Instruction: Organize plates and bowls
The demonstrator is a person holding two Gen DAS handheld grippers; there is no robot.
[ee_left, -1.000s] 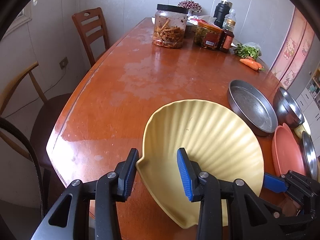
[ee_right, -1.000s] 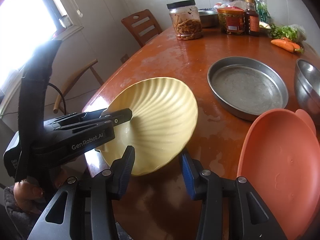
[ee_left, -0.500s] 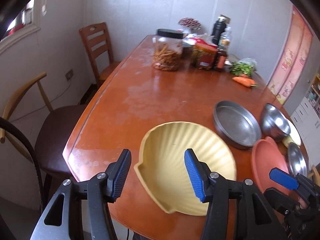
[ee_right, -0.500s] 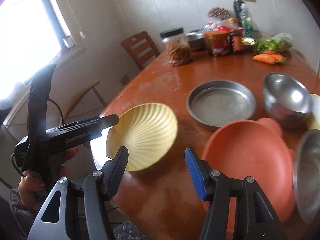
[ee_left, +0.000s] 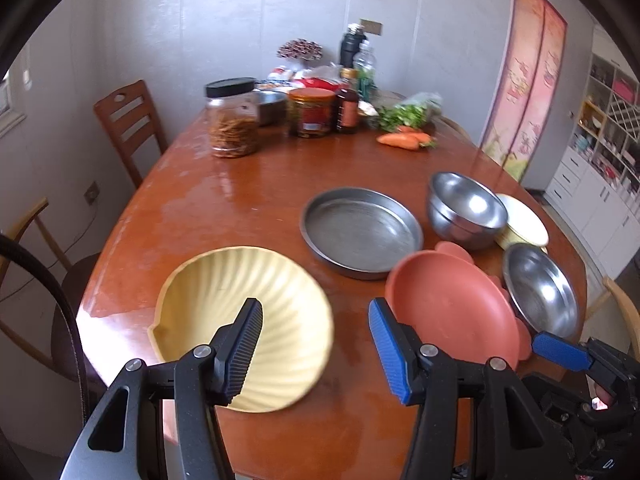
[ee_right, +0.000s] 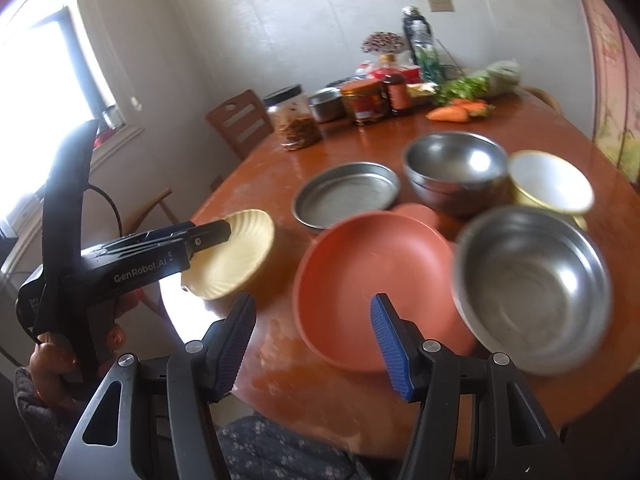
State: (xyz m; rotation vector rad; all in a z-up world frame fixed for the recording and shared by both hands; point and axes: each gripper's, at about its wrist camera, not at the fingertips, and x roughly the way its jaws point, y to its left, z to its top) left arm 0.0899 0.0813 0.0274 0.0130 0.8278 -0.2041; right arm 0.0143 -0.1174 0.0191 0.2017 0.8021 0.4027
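A: We see the yellow plate (ee_left: 240, 328) lying near the table (ee_left: 224, 200) edge. Our left gripper (ee_left: 316, 346) says "GenRobot.AI".

B: Its jaws are spread, holding nothing. Our right gripper (ee_right: 312, 340) gapes too, over the pink plate (ee_right: 372, 280). The jar (ee_left: 232, 120) holds brown strips. Bare wood lies past the yellow plate.

left gripper (ee_left: 316, 350), right gripper (ee_right: 314, 344): black frames, silver screws, blue ribbed pads; white "genrobot.ai" lettering, black cable (ee_left: 60, 304).
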